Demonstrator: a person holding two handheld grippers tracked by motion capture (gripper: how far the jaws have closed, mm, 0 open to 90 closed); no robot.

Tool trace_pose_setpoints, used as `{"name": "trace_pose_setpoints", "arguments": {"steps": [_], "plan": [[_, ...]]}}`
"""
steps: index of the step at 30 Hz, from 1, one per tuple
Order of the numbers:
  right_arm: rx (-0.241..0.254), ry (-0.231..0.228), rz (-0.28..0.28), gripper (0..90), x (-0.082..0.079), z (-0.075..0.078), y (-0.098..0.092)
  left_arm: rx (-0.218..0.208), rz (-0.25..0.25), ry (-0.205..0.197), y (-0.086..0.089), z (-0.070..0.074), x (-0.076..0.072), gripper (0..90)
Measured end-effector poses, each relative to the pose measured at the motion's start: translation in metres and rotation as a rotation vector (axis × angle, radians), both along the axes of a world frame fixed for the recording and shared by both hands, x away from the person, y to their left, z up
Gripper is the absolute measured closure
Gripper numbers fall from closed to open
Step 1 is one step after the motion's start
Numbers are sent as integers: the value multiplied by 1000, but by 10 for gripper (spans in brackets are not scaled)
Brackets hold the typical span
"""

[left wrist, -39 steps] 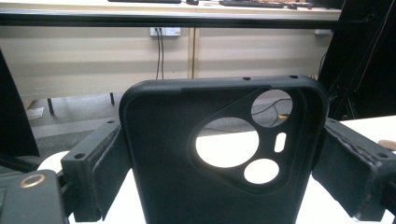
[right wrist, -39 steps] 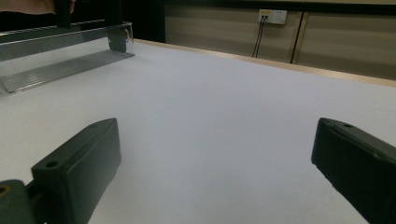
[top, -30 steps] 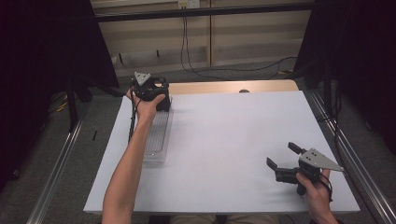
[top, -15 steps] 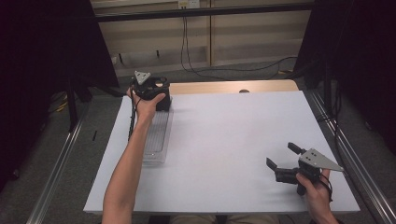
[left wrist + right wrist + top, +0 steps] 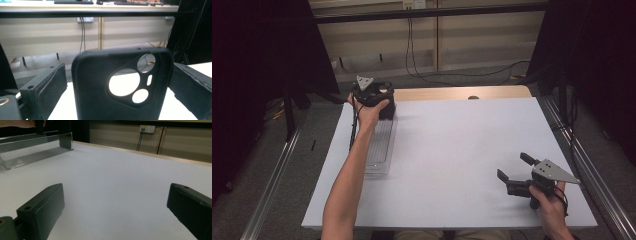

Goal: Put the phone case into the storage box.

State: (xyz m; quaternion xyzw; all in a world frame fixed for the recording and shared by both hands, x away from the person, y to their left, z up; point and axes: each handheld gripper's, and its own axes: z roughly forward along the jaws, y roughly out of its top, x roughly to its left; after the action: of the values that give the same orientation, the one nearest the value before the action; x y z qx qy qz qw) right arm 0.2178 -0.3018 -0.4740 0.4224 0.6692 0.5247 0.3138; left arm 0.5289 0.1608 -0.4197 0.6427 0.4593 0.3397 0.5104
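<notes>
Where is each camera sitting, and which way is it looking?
High view: above the table, looking forward and down; both forearms, left gripper, right gripper.
Left gripper view: on the left gripper, facing a black phone case standing between its jaws.
Right gripper view: on the right gripper, low over the table, jaws apart.
Shared: the clear tray in high and right gripper views.

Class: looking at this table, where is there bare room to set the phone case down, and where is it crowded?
The white table lies bare from the clear tray across to the right gripper, and along the far edge by the wooden strip. The far-left corner is crowded: the left gripper, the black phone case standing between its jaws, and the tray.
</notes>
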Motion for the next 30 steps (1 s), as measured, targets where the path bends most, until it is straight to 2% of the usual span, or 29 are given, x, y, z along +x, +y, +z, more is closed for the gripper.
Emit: {"name": "trace_pose_setpoints", "arguments": {"steps": [3, 5, 9, 10, 12, 13, 15, 16, 17, 19, 22, 25, 30], "plan": [[1, 0, -8, 10, 0, 0, 0, -12, -4, 5, -1, 1, -1, 28], [3, -1, -7, 10, 0, 0, 0, 2, -5, 4, -1, 2, -1, 28], [0, -1, -3, 10, 0, 0, 0, 0, -11, -1, -1, 2, -1, 24], [-1, -2, -2, 10, 0, 0, 0, -9, -21, -10, -1, 2, -1, 22], [-1, -2, -2, 9, 0, 0, 0, 8, -18, -9, -2, 3, -2, 18], [3, -2, -7, 10, 0, 0, 0, -6, -38, -23, -2, 3, -1, 18], [-1, -1, -3, 10, 0, 0, 0, -3, -22, -27, -2, 5, -2, 18], [0, 1, -2, 10, 0, 0, 0, -7, -35, -35, -2, 6, -2, 18], [1, 1, -1, 9, 0, 0, 0, -11, -16, -31, -2, 7, -3, 18], [1, -1, -1, 10, 0, 0, 0, -8, -30, -39, 0, 8, -2, 19], [4, -2, -4, 9, 0, 0, 0, -14, -14, -38, 4, 11, -3, 17], [4, -3, -8, 9, 0, 0, 0, -30, -25, -49, 8, 13, -3, 15], [3, 1, -6, 9, 1, -1, 1, -26, -17, -51, 13, 19, -4, 16]]}}
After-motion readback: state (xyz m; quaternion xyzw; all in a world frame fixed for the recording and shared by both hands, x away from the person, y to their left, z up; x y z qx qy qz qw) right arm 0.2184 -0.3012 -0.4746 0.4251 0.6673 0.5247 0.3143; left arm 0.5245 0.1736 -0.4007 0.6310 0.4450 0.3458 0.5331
